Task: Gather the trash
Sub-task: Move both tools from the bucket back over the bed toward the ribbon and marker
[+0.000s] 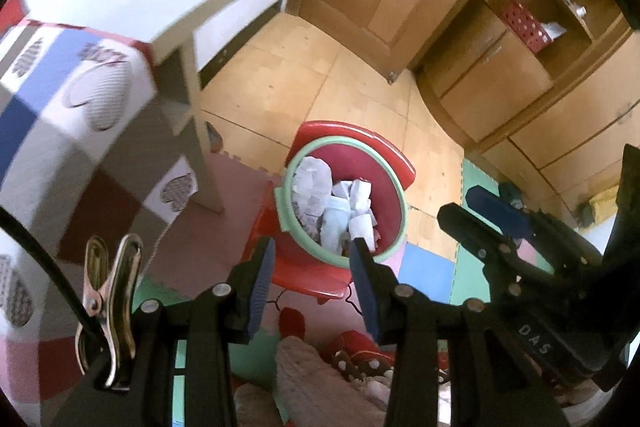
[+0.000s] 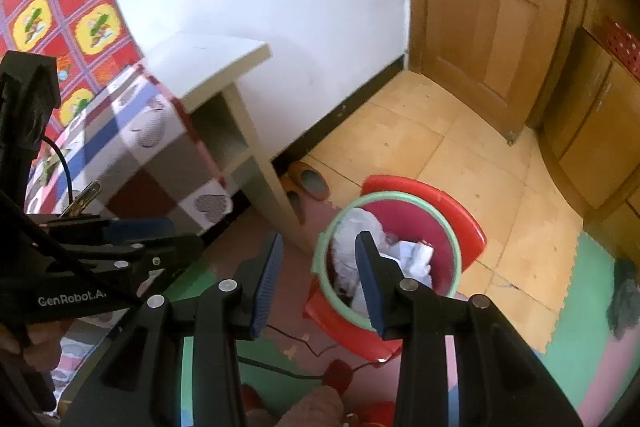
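A red bin with a green rim (image 1: 394, 187) stands on a red stool (image 1: 316, 283) on the floor. It holds crumpled white paper and a pale blue bottle (image 1: 334, 223). My left gripper (image 1: 314, 267) is open and empty, high above the bin's near rim. The bin's green rim also shows in the right wrist view (image 2: 404, 199), with white paper (image 2: 412, 259) inside. My right gripper (image 2: 318, 267) is open and empty, above the bin's left rim. The right gripper appears at the right in the left wrist view (image 1: 496, 215).
A bed with a patchwork heart cover (image 1: 72, 131) and a beige side table (image 2: 216, 67) stand at the left. A wooden door (image 2: 480, 27) and cabinets (image 1: 540, 87) are behind. Foam mats (image 2: 580, 307), slippers (image 2: 310, 181) and a cable (image 2: 304, 343) lie on the floor.
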Available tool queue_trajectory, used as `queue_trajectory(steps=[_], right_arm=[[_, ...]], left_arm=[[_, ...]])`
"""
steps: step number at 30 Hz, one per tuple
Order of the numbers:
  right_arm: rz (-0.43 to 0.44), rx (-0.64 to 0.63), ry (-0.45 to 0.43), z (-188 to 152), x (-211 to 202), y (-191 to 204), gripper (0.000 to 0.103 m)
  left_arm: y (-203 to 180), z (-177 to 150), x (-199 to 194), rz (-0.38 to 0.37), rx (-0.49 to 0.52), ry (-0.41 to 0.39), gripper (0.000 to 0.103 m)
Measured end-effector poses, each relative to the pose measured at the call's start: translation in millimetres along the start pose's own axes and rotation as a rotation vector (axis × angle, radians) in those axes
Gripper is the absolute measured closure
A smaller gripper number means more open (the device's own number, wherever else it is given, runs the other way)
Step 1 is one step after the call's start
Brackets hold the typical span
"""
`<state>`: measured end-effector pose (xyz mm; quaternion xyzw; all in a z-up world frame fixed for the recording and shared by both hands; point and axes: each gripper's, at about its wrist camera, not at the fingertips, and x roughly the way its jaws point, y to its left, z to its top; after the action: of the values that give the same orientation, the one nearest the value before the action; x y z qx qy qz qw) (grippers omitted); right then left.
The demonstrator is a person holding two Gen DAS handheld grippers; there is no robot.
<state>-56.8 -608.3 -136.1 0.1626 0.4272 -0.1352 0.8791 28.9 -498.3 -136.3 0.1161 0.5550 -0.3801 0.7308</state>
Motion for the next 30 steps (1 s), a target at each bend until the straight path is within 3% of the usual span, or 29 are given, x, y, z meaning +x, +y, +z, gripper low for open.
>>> queue_trajectory(steps=[18,30], right_arm=[[0.106,-0.144,-0.081,8.5,-48.2,121.1,0.064],[0.2,-0.239,-0.085,0.0,-60.3,204.8,0.064]], left_arm=[[82.5,-33.2,-106.9,0.085,-0.129,-0.119,0.063],[149.9,-78.5,-174.6,0.155,-0.218,-0.177,0.063]])
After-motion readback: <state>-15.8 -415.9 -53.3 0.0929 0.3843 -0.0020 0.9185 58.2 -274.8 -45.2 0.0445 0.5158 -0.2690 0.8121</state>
